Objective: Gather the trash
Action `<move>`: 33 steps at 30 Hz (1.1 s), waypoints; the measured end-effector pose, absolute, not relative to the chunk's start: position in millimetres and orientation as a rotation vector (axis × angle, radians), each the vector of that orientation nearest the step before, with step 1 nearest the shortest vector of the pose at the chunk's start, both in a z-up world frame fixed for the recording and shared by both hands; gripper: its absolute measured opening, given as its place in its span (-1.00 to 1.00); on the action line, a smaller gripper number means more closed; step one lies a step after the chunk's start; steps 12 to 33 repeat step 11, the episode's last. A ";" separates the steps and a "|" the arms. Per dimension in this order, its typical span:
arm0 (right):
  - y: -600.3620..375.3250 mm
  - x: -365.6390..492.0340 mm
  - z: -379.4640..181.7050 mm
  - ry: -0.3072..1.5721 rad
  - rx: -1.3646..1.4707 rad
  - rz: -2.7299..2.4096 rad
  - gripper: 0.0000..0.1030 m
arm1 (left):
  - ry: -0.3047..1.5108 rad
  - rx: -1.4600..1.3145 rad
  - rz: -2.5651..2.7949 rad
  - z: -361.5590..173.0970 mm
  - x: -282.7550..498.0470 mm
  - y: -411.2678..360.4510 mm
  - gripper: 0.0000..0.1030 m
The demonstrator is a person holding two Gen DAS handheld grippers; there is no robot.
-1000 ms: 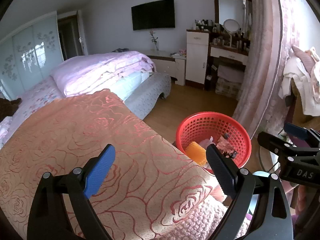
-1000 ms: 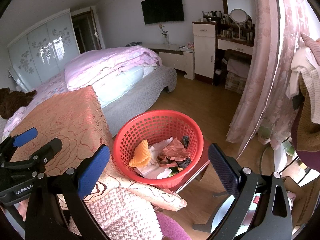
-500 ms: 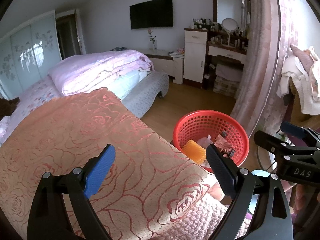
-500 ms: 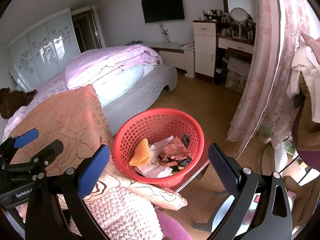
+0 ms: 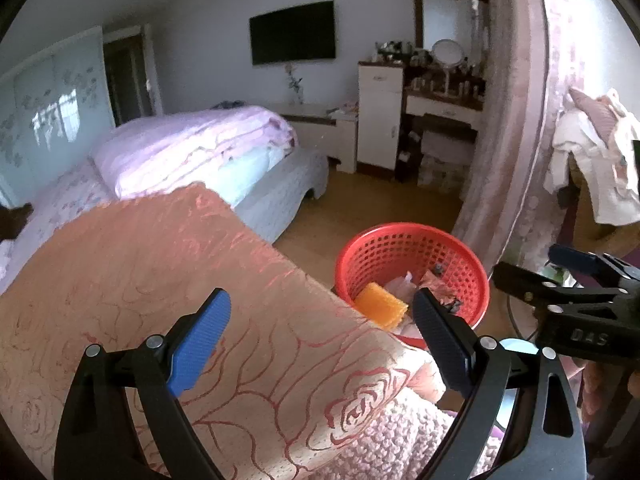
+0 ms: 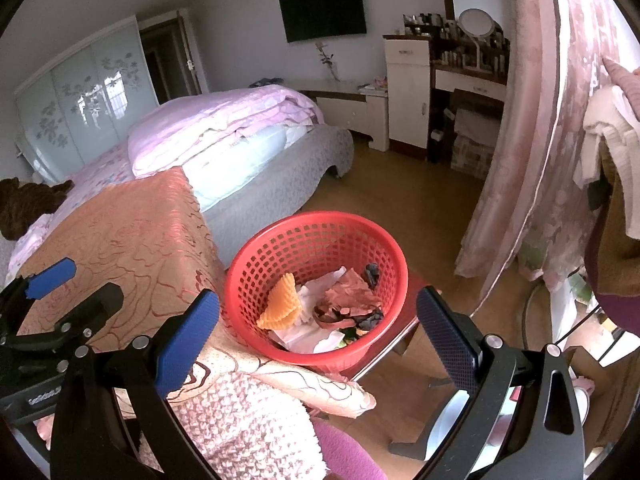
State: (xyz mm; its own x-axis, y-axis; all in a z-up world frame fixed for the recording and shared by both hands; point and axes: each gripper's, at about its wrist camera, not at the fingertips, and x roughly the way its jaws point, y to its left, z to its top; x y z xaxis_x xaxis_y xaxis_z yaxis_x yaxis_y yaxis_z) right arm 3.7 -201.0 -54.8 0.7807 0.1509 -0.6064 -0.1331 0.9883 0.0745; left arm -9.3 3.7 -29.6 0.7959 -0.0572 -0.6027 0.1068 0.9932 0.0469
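"DAS" can be read on the right gripper (image 5: 576,280) where it's seen from the left wrist; the lettering on the other body is too blurred. Both the left gripper (image 5: 320,336) and the right one are held wide open, nothing gripped. Under the left gripper's jaws a rose-patterned bedspread (image 5: 168,280) is spread. Just ahead of the right gripper (image 6: 318,330), a red basket (image 6: 276,240) is seen with trash (image 6: 344,300) inside. Beyond it, a curtain (image 6: 532,152) and wall TV (image 6: 323,8) are visible.
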 end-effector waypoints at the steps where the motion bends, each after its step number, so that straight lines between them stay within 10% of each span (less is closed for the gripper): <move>1: -199.5 0.7 -56.1 0.660 0.029 0.152 0.86 | 0.641 0.088 -0.095 -29.2 -10.8 1.1 0.72; 33: -189.5 -6.1 -71.6 0.709 0.017 0.131 0.86 | 0.713 0.009 -0.045 -31.0 2.5 27.8 0.72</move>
